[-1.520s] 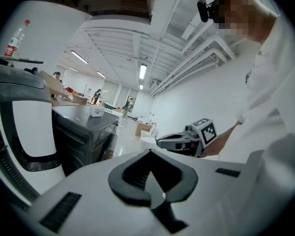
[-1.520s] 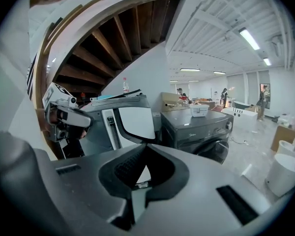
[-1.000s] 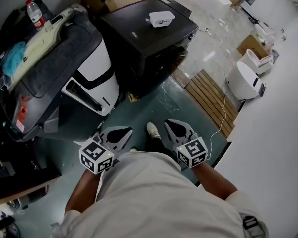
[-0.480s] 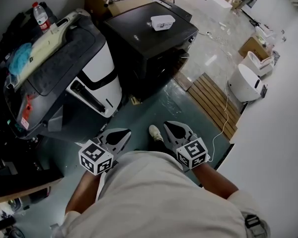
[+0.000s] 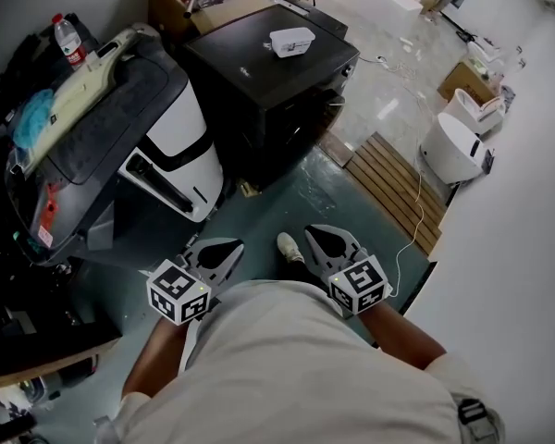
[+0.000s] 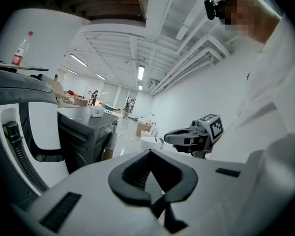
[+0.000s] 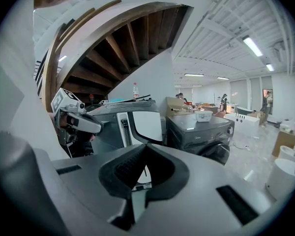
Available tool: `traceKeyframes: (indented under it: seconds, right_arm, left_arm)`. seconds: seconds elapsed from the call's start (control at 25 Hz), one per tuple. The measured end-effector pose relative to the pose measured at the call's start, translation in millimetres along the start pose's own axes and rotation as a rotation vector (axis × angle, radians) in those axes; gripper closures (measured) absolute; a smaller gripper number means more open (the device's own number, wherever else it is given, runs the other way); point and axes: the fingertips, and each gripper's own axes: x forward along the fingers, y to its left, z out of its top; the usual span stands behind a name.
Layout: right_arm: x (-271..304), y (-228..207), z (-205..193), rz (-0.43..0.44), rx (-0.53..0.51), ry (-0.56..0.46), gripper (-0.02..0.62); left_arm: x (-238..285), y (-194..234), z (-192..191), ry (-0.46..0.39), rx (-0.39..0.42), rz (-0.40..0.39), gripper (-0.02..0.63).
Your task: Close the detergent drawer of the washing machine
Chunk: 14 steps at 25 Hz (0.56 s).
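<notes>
**Washing machine at upper centre, both claws closed and empty**

Washing machine (image 5: 259, 91), a dark front-loader, stands in the upper middle of the head view, its front facing the lower right. Its detergent drawer is too small and dark to make out, so I cannot tell whether it is in or out. A small white box (image 5: 290, 39) sits on the machine's top.

The left claw (image 5: 233, 248) and the right claw (image 5: 314, 234) are held side by side in the lower middle of the frame, just in front of the person's body and well apart from the machine. Both point towards the upper part of the frame. In each gripper view the two jaws meet at their tips with nothing between them, so both claws are closed and hold nothing. A shoe (image 5: 288, 245) shows on the green floor (image 5: 296, 192) between the two claws.

Left of the washing machine stands a white and grey appliance (image 5: 180, 128) with a dark lid. A water bottle (image 5: 67, 40) stands upright at the upper left. To the right of the machine lies a slatted wooden platform (image 5: 393, 188), and beyond it, at the right edge, a round white unit (image 5: 453, 146).
</notes>
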Motion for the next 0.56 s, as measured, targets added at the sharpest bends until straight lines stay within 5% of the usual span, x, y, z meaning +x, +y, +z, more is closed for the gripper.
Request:
traceKeyframes:
  seconds: [0.56]
  right_arm:
    - [10.5, -8.8, -5.1, 0.017, -0.005, 0.023, 0.591]
  left_arm:
    - [5.6, 8.8, -6.7, 0.004, -0.036, 0.017, 0.611]
